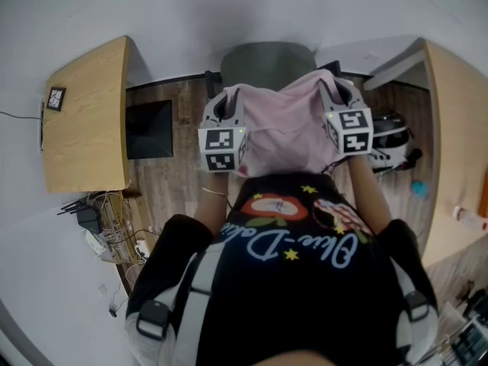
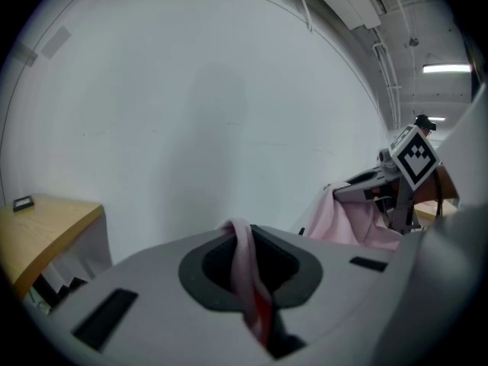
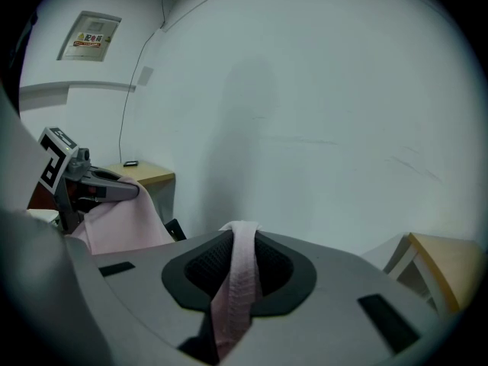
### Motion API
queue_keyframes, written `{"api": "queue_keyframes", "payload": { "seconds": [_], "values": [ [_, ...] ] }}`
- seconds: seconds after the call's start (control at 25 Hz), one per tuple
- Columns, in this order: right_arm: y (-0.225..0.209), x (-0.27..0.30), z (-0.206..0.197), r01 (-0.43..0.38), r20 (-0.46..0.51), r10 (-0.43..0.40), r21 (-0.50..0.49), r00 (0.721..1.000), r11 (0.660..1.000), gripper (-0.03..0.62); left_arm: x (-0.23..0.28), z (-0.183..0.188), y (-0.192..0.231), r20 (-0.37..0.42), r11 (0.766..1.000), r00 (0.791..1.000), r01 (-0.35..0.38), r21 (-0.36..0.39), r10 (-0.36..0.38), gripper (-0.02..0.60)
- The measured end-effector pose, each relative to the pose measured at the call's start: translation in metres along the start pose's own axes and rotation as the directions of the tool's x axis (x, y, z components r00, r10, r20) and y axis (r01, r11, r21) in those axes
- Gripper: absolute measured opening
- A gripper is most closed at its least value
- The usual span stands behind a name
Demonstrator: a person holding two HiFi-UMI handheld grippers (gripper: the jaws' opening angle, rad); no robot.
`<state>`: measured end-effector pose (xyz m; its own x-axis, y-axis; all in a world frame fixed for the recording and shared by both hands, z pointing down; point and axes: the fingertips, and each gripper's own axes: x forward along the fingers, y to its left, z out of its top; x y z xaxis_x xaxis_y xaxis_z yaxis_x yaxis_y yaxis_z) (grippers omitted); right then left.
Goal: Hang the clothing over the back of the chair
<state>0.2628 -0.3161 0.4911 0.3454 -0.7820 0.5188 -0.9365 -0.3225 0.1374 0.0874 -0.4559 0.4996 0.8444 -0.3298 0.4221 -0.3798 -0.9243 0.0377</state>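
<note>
A wooden tabletop [image 1: 84, 117] is standing at the far left against the white wall, carrying one small dark-framed item [image 1: 56, 97] near its edge. Beside it, a flat black panel [image 1: 149, 128] is lying on the wood floor, and a tangle of cables [image 1: 99, 216] is trailing below.

A person in a black printed shirt is working at centre with two grippers. The left gripper [image 1: 227, 97] is pinching a thin fold of the single pink garment [image 1: 286, 132]. In the left gripper view its jaws are standing almost together, with the pink strip running up between them. The garment is hanging spread in the air between both grippers, directly in front of the one grey chair [image 1: 267, 61]. Its upper edge is overlapping the chair back in the head view, and whether cloth and chair are touching cannot be told.

The right gripper [image 1: 329, 91] is gripping the garment's other top corner. Its jaws are standing narrowly apart on a thicker ribbed band of the pink cloth.

Further right, a white-and-black rounded object [image 1: 390, 132] is resting on the floor, too small to identify. A second wooden tabletop [image 1: 454, 143] is closing the frame at the right edge.
</note>
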Motion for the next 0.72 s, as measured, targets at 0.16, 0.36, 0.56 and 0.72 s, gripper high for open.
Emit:
{"api": "queue_keyframes", "payload": {
  "seconds": [0.16,0.36,0.56,0.72],
  "values": [
    [0.004,0.005,-0.006,-0.003,-0.031,0.003,-0.012,1.0,1.0,0.044,0.003,-0.01,0.001,-0.021,1.0,1.0,0.006,-0.013,-0.006,0.015],
    [0.005,0.011,-0.009,-0.011,-0.038,0.009,-0.037,0.999,0.999,0.044,0.006,-0.015,0.002,-0.019,1.0,1.0,0.0,-0.008,0.0,0.015],
    [0.008,0.012,-0.018,-0.025,-0.091,0.022,-0.034,0.996,0.999,0.045,0.007,-0.022,0.0,-0.044,1.0,0.999,-0.003,-0.015,0.002,0.015],
    [0.013,0.008,-0.019,-0.032,-0.117,0.029,-0.026,0.993,0.999,0.046,0.007,-0.028,0.001,-0.059,1.0,0.998,-0.012,-0.028,0.011,0.015]
  ]
}}
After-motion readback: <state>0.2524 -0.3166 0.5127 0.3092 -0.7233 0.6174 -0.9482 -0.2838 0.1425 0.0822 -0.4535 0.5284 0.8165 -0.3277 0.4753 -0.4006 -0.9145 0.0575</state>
